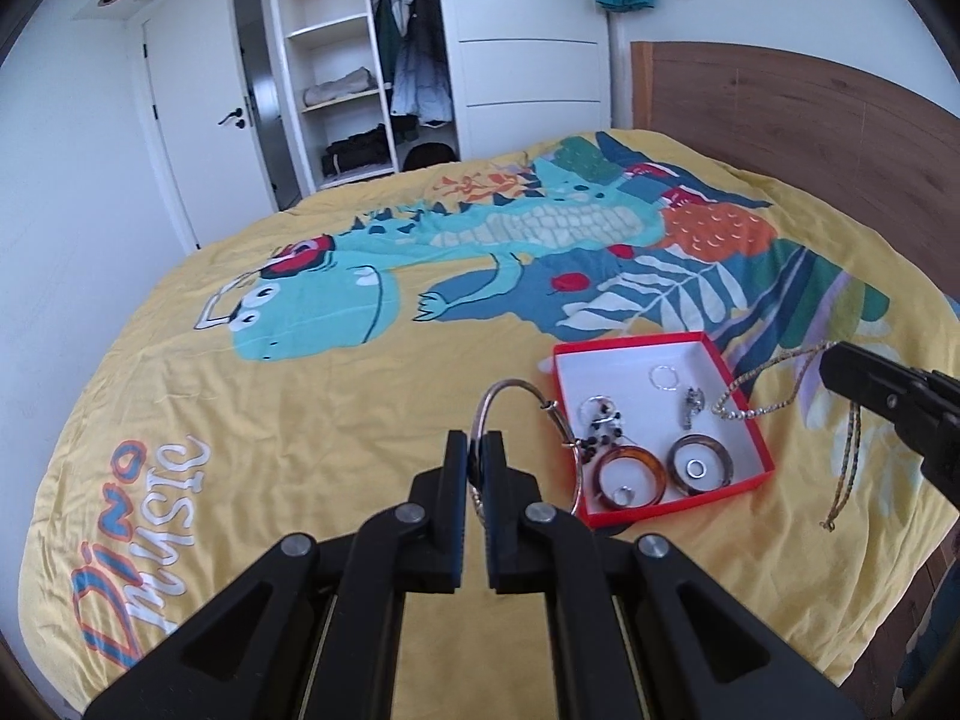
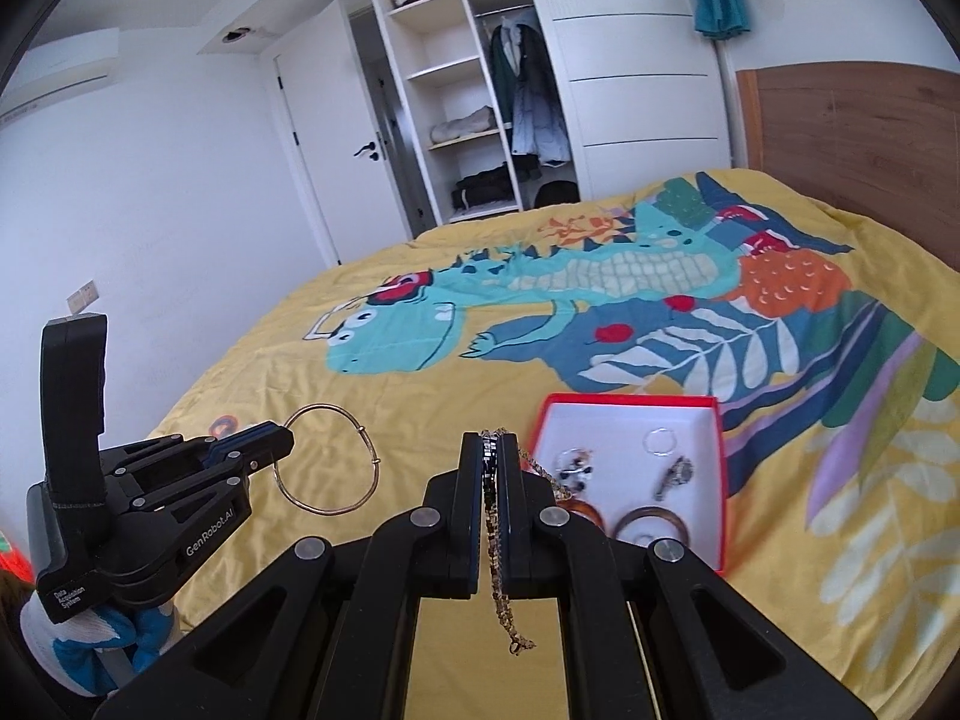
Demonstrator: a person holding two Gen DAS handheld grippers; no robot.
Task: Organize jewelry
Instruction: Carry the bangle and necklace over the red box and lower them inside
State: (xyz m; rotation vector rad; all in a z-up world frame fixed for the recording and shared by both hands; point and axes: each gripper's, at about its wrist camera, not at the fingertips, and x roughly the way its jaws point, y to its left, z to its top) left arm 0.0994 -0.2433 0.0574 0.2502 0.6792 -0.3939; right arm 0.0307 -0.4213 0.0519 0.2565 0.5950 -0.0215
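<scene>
Left gripper [image 1: 476,450] clamped on thin silver bangle [image 1: 522,420], held just beside red-rimmed white cardboard box [image 1: 636,345]. "GenRobot.AI" printed on its side. Right gripper [image 2: 492,456] pinches braided gold chain [image 2: 501,588], upper end hidden between fingers. Box holds amber rings [image 1: 630,477], beaded earrings, small silver pieces, hard to identify. Yellow bedspread [image 1: 300,408] reads "Dino music".

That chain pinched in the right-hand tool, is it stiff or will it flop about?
Probably floppy: the chain hangs limp from the right gripper, its loose end dangling. It looks thin, so likely light. It may swing or snag on the red box edge it drapes across.
</scene>
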